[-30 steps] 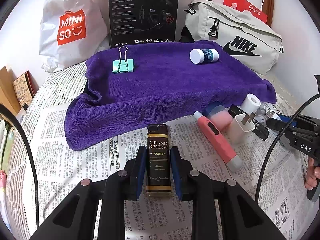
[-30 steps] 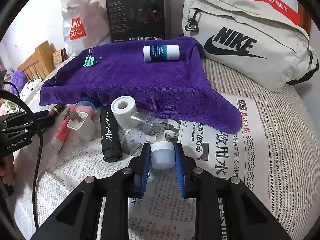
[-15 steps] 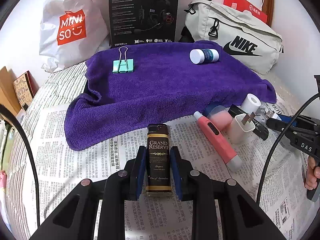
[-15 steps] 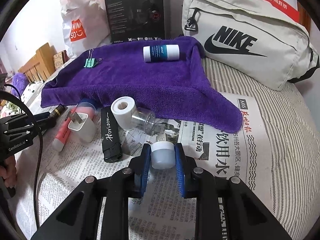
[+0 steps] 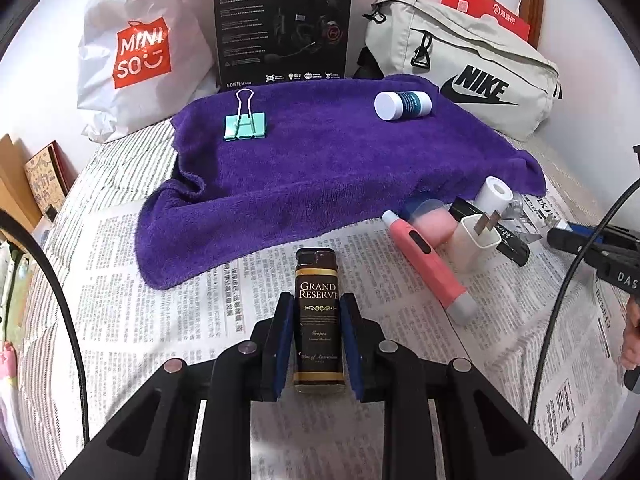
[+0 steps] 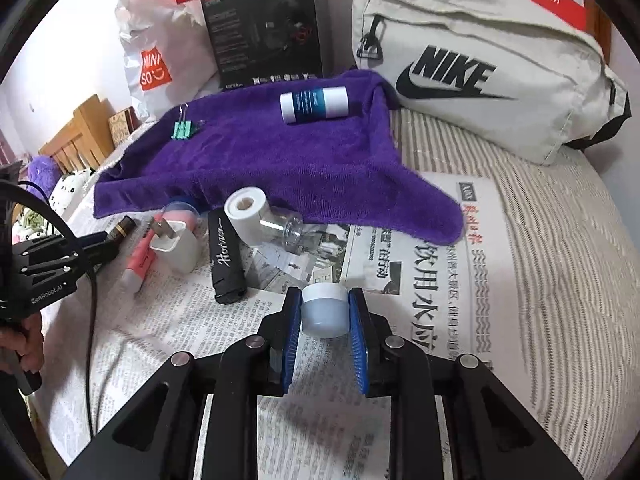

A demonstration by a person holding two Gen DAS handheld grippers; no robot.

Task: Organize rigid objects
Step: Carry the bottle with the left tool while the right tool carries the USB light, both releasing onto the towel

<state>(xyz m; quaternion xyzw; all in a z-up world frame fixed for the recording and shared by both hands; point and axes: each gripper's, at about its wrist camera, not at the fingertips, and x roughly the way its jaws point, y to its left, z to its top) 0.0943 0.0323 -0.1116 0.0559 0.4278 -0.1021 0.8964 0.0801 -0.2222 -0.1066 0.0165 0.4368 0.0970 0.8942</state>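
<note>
My left gripper [image 5: 317, 299] is shut on a black "Grand Reserve" lighter [image 5: 318, 320], which sits upright between the blue pads over the newspaper. My right gripper [image 6: 324, 294] has a small pale-blue jar with a white lid [image 6: 323, 314] between its pads, and its jaws are closing on it. On the purple towel [image 5: 340, 168] lie a green binder clip [image 5: 245, 124] and a white and blue bottle [image 5: 402, 105]. A pink pen-shaped device [image 5: 428, 268], a white charger plug [image 6: 176, 246], a black case [image 6: 226, 260], a white roll [image 6: 246, 218] and a clear cap [image 6: 288, 228] lie on the newspaper.
Behind the towel stand a white Miniso bag [image 5: 132, 52], a black headset box [image 5: 284, 24] and a beige Nike bag [image 6: 480, 68]. Newspaper [image 6: 440, 300] covers the striped bedding. A wooden headboard [image 6: 76, 140] is at the left. A person's hand [image 6: 24, 344] holds the left gripper's handle.
</note>
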